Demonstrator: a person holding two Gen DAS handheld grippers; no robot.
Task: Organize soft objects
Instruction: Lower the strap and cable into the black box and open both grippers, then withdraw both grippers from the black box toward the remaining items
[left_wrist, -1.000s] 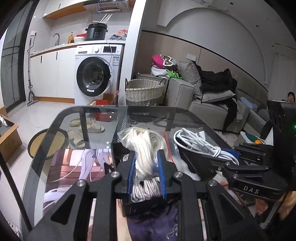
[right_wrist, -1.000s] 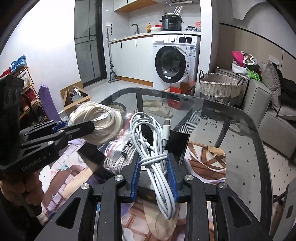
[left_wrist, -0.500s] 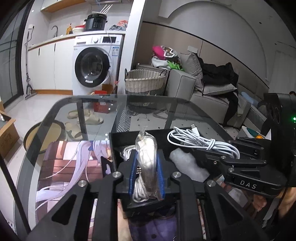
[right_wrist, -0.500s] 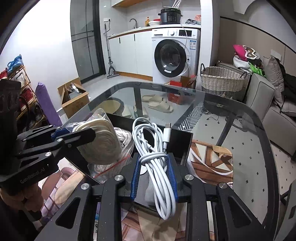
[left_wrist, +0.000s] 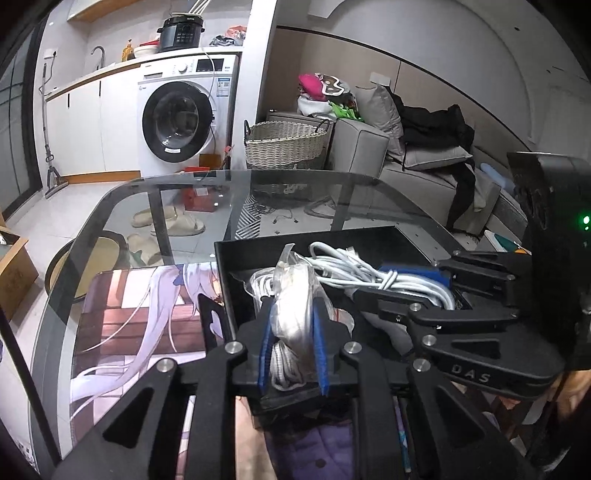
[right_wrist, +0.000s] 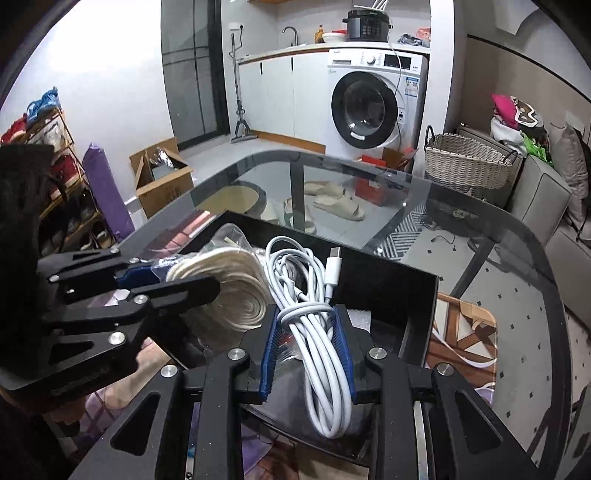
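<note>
bagged rope coil (left_wrist: 295, 314) pinched in the left gripper (left_wrist: 291, 354); white cable bundle (right_wrist: 314, 332) pinched in the right gripper (right_wrist: 308, 350). both hang just inside the black tray (right_wrist: 388, 280) ahead. lower each fully, apart from one another, before releasing.

Black box (right_wrist: 391, 288) on smoky grey glass table (right_wrist: 491, 236). White charging cable (right_wrist: 317, 332) between blue pads (right_wrist: 268, 354) of black right gripper (right_wrist: 308, 352). Cream coiled rope in clear bag (left_wrist: 295, 317) between blue pads of black left gripper (left_wrist: 293, 350). Purple-and-brown anime-print mat (left_wrist: 136, 317) under the glass. Beige woven basket (left_wrist: 286, 142), white washing machine (left_wrist: 181, 122) with black door, grey sofa (left_wrist: 424, 173).
</note>
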